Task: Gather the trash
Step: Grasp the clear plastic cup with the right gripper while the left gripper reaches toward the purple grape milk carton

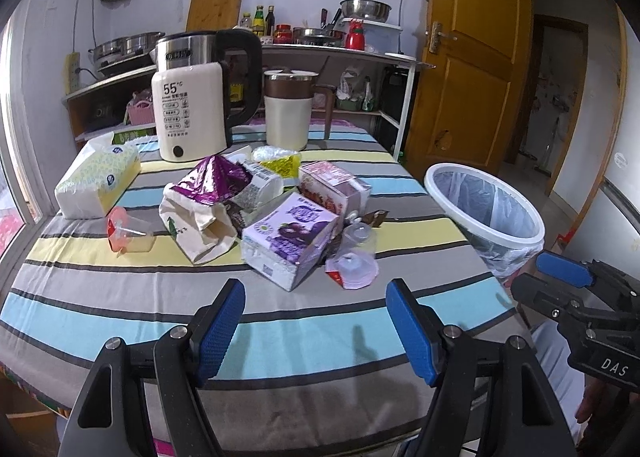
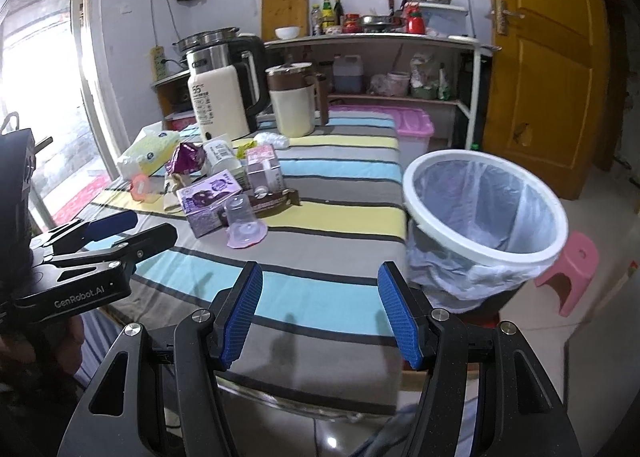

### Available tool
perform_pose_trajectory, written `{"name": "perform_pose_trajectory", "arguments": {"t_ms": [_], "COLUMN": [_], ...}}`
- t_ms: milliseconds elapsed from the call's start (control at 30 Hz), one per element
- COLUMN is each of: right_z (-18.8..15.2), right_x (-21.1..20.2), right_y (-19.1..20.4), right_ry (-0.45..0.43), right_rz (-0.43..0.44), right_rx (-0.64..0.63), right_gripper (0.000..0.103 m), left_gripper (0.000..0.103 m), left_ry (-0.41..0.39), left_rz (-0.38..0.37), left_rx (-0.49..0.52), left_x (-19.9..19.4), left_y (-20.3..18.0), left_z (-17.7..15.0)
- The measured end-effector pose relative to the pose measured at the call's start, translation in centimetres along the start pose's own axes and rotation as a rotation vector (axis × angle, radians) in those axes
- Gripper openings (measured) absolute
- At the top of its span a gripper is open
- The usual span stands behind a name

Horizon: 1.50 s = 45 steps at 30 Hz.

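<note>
A pile of trash lies mid-table on the striped cloth [image 1: 120, 321]: a purple carton [image 1: 290, 239], a pink carton [image 1: 334, 185], a purple foil wrapper [image 1: 214, 181], a paper bag [image 1: 200, 229], a tipped clear cup [image 1: 356, 253] and a clear cup with a pink lid [image 1: 128, 235]. The white-rimmed bin [image 2: 480, 253] with a plastic liner stands off the table's right edge. My left gripper [image 1: 316, 297] is open over the near cloth, short of the pile. My right gripper [image 2: 320, 277] is open too, beside the bin, holding nothing.
An electric kettle [image 1: 192, 109], a cream jug [image 1: 288, 113] and a tissue pack [image 1: 100, 181] stand behind the pile. A kitchen shelf [image 2: 372, 39] and a yellow door [image 2: 544, 57] lie beyond. A pink stool [image 2: 572, 269] sits right of the bin.
</note>
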State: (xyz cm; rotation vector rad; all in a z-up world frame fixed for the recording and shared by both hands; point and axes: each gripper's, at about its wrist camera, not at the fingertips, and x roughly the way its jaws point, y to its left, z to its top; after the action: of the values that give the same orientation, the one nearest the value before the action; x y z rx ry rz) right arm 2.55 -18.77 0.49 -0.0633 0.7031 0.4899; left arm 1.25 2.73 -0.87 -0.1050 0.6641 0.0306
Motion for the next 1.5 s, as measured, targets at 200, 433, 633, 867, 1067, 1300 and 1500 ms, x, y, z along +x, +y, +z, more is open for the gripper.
{"name": "perform_pose_trajectory", "arguments": {"t_ms": [200,433,633,867,1067,1300,1500], "right_z": [0.9,1.9,3.1,4.0,4.2,3.7,3.2], "right_x": [2.9,6.4,8.6,10.9,10.9,9.5,8.6], "right_y": [1.3,3.1,4.5,5.4,5.1,3.6,2.9], "right_ry": [0.051,0.097,0.106,0.127,0.120,0.117,0.122], "right_rz": [0.066,0.132,0.158,0.174,0.190,0.179,0.167], "right_rx": [-0.035,-0.080,-0.109,-0.126,-0.112,-0.069,-0.049], "right_gripper": [0.061,0.061,0.050,0.037,0.028,0.028,0.028], "left_gripper": [0.073,0.073,0.073,0.073,0.075,0.078,0.078], "left_ry": [0.005,0.008,0.032,0.039,0.044,0.038,0.062], "left_rz": [-0.018,-0.026,-0.032,-0.074,-0.101,-0.113,-0.116], "left_rx": [-0.039,-0.089,-0.092,-0.080,-0.050,0.034,0.105], "left_x": [1.1,1.7,2.6,3.3,4.0,5.3,6.5], "left_y": [2.3,5.4,6.4,6.7,6.2,4.7,3.2], "left_z": [0.4,1.0,1.0,1.2,1.4,2.7,3.3]}}
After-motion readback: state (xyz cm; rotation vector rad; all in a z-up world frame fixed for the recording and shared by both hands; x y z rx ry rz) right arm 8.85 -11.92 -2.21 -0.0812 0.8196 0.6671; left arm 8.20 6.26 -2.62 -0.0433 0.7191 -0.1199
